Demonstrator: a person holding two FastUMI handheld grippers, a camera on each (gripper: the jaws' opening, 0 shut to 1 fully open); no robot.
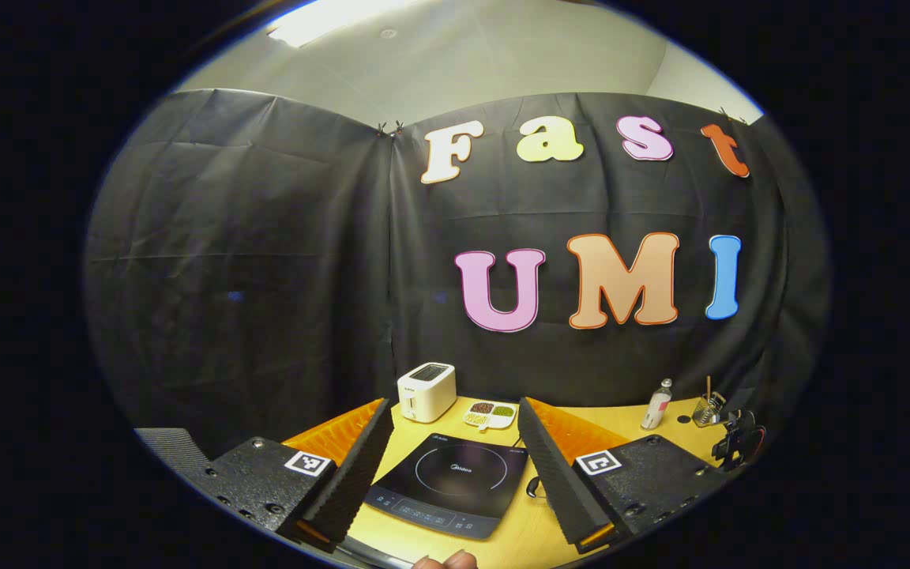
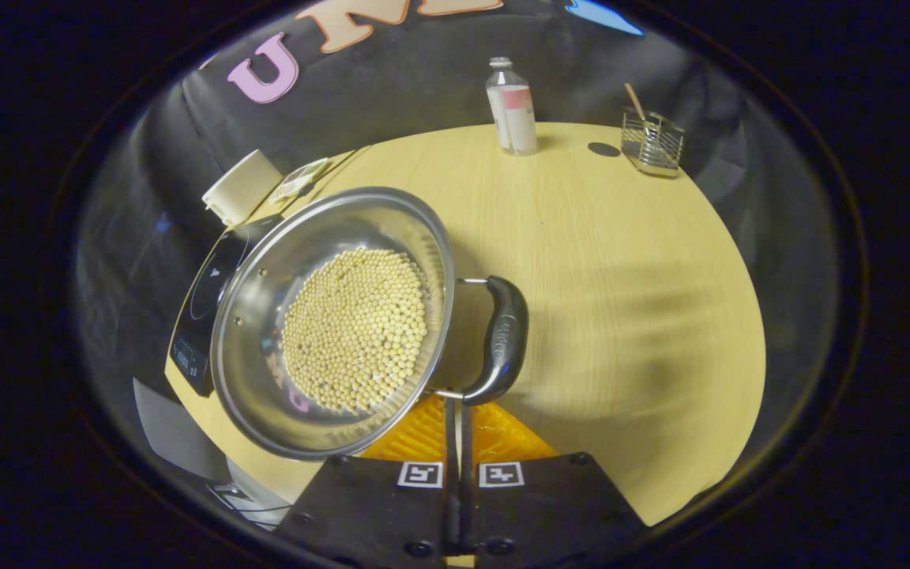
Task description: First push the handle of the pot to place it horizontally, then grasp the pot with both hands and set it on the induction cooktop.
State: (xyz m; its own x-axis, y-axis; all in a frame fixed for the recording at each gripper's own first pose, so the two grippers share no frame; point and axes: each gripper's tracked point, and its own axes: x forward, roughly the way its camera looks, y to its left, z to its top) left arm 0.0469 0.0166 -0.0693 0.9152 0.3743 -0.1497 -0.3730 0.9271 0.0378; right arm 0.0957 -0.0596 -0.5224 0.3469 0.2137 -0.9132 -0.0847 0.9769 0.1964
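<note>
Wooden tabletop (image 2: 621, 261), light yellowish, w/ black cloth behind it.

Right gripper view: right gripper (image 2: 457, 427) sits at the near edge of the pot (image 2: 336, 324), fingers pressed together w/ no visible gap. Tips end right under the lower end of the pot's handle (image 2: 500, 340), about where the handle's wire bracket meets the pot wall. Can't tell if anything's pinched between them or if they're just touching the bracket, so not calling it a grip. Pot is just ahead and to the left of the fingers in that view, handle slightly right of them.

Pot itself: shiny steel, round, wide rim, bottom covered w/ small pale yellow beans (image 2: 356, 328). Handle is a dark curved loop on two thin metal rods. Pot overlaps the near edge of the induction cooktop (image 2: 202, 316), black, control strip facing the front, but whether it's resting on it or on the table, can't say.

Left gripper view: left gripper (image 1: 455, 466) is wide open, nothing between the fingers. It looks across the table at the induction cooktop, which lies between the two fingers and well ahead.

Other stuff on the table: white toaster (image 1: 426, 390), small snack tray (image 1: 490, 414), clear bottle (image 2: 511, 107), wire holder (image 2: 652, 142).
</note>
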